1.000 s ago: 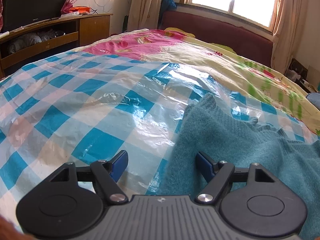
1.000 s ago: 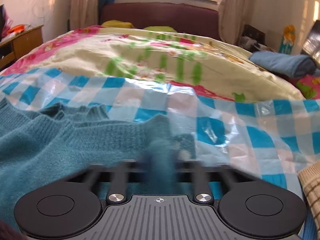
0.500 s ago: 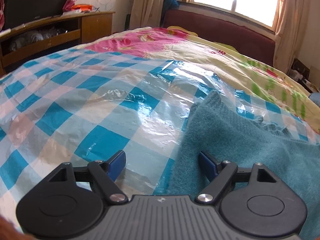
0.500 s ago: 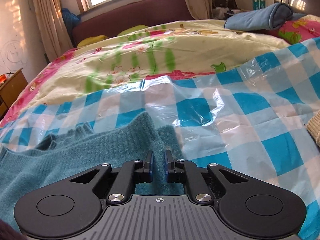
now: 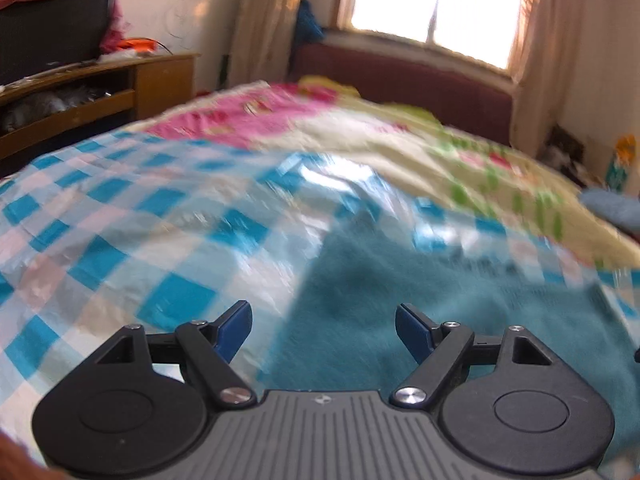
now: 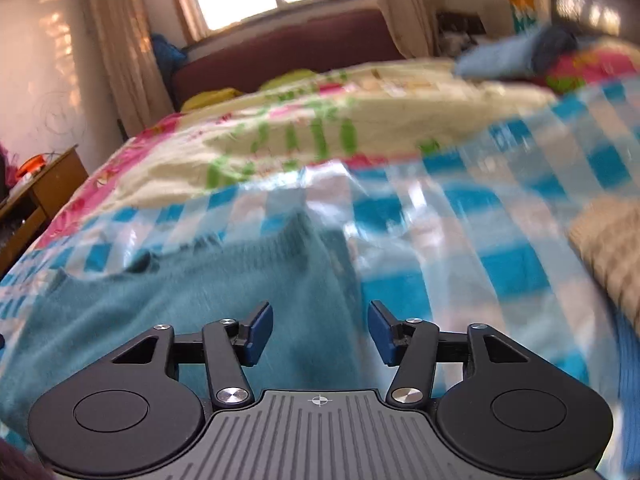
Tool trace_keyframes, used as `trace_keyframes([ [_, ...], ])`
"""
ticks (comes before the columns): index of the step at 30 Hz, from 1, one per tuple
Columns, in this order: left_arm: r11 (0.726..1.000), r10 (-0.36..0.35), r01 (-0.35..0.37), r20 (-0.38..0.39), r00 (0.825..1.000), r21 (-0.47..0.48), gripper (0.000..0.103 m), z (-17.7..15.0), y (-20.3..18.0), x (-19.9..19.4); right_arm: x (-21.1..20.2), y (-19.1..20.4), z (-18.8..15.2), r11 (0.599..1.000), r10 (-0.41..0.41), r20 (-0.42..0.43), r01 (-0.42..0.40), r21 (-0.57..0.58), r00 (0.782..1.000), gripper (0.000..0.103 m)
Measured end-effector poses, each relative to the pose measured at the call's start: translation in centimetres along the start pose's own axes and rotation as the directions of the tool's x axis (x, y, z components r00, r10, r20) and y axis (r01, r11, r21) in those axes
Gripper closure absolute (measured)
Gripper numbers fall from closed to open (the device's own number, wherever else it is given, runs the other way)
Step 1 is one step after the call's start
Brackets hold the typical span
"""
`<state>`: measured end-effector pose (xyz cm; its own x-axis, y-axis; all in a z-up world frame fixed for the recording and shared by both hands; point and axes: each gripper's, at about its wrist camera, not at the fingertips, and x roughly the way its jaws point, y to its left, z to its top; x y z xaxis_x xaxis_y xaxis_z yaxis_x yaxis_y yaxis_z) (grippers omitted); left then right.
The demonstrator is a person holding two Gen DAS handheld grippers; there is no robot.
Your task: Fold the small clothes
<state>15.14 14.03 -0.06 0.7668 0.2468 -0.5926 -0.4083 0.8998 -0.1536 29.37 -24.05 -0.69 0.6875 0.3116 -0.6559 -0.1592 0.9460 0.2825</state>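
A teal knit sweater (image 5: 440,312) lies flat on a blue-and-white checked plastic sheet (image 5: 132,240) spread over the bed. My left gripper (image 5: 324,330) is open and empty above the sweater's left edge. In the right wrist view the same sweater (image 6: 200,304) fills the lower left. My right gripper (image 6: 320,330) is open and empty above the sweater's right part, near its right edge. Both views are blurred by motion.
A floral quilt (image 5: 380,136) covers the far half of the bed. A beige knit garment (image 6: 612,248) lies on the sheet at the right. A folded blue cloth (image 6: 516,54) sits far right. A wooden TV stand (image 5: 100,88) stands at the left.
My right gripper was shut on the sweater's edge; it has opened and let go. Both grippers have lifted and tilted. The sweater lies flatter.
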Motion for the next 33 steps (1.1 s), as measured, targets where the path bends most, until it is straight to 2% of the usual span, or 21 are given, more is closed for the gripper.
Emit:
trace_keyframes([
  [2,0.999,0.017,-0.014,-0.067,0.998,0.045,0.019,-1.1,-0.7,1.2,1.5,-1.1,-1.1,0.999,0.005,-0.084,0.0,0.053,0.996,0.048],
  [4,0.998,0.035,-0.03,-0.115,0.993,0.052,0.019,-2.0,-0.7,2.0,2.0,-2.1,-2.0,0.994,0.035,-0.095,-0.025,0.106,0.995,0.047],
  [7,0.999,0.04,-0.036,-0.101,0.994,0.039,0.019,-2.1,-0.8,1.1,1.1,-3.1,-1.8,0.979,0.092,-0.068,-0.078,0.186,0.993,0.047],
  [12,0.996,0.038,-0.034,-0.045,0.998,0.082,0.02,-1.4,-2.3,-0.1,-0.1,-4.0,-2.4,0.979,0.105,-0.048,-0.095,0.178,0.993,0.045],
  [16,0.995,0.048,-0.046,-0.017,0.999,0.091,0.02,-1.3,-2.8,-0.2,0.0,-5.4,-3.4,0.958,0.144,-0.04,-0.129,0.255,0.989,0.044],
  [19,0.992,0.072,-0.067,-0.038,0.997,0.108,0.02,-1.4,-2.7,0.7,0.2,-5.7,-3.7,0.95,0.165,-0.031,-0.151,0.272,0.986,0.044],
  [21,0.989,0.103,-0.094,-0.08,0.991,0.11,0.017,-1.8,-2.1,1.9,0.3,-5.9,-3.8,0.948,0.175,-0.026,-0.161,0.275,0.984,0.044],
  [25,0.997,0.061,-0.066,-0.124,0.99,-0.034,0.018,-1.8,-0.1,2.0,0.1,-6.5,-4.0,0.935,0.209,-0.014,-0.196,0.296,0.978,0.043],
  [29,0.991,0.131,-0.131,-0.092,0.987,0.011,0.018,-1.5,-0.8,0.4,0.3,-7.2,-4.5,0.922,0.241,0.012,-0.233,0.308,0.971,0.042],
  [33,0.985,0.169,-0.167,-0.064,0.984,0.038,0.018,-0.8,-2.1,-1.4,0.3,-7.5,-4.9,0.922,0.277,0.022,-0.272,0.276,0.961,0.041],
])
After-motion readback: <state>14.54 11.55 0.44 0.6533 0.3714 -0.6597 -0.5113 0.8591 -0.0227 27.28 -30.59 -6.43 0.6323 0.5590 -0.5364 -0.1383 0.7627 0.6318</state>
